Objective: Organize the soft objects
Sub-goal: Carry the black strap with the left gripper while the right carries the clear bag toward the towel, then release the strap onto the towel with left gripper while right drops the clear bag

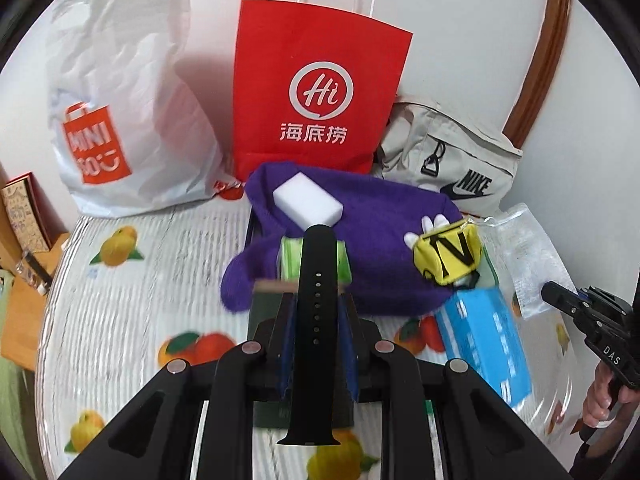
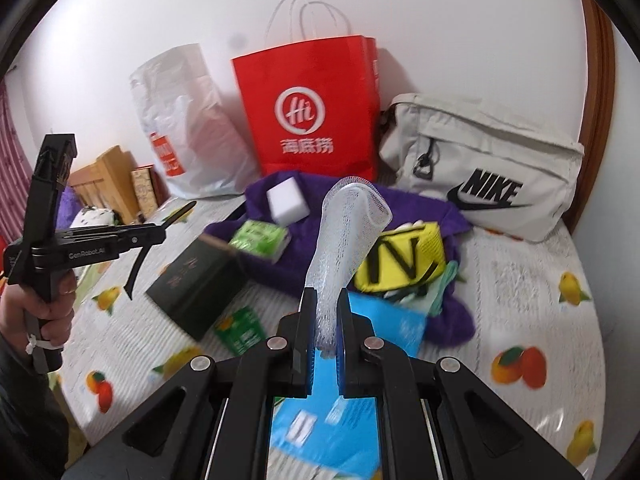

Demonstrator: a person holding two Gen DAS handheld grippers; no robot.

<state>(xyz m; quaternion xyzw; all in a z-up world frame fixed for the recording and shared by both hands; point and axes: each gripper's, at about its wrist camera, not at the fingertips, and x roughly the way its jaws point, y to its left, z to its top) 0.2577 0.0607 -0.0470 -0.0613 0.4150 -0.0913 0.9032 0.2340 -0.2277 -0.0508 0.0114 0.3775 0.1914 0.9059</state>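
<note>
My left gripper (image 1: 316,300) is shut on a black watch strap (image 1: 316,264), which sticks up and forward between the pads. In the right wrist view that gripper (image 2: 160,232) is at the left, held by a hand. My right gripper (image 2: 326,296) is shut on a white foam mesh sleeve (image 2: 348,224) that stands up from its jaws. Both hover over a heap: a purple knit cloth (image 1: 380,240), a white sponge block (image 1: 308,200), a yellow pouch (image 1: 448,256) and a green tissue pack (image 2: 260,240).
A red paper bag (image 1: 320,92), a white plastic bag (image 1: 120,120) and a beige Nike bag (image 2: 480,168) stand against the back wall. A dark green box (image 2: 196,288), a blue pack (image 1: 484,344) and a clear plastic bag (image 1: 528,248) lie on the fruit-print table cover (image 1: 140,280).
</note>
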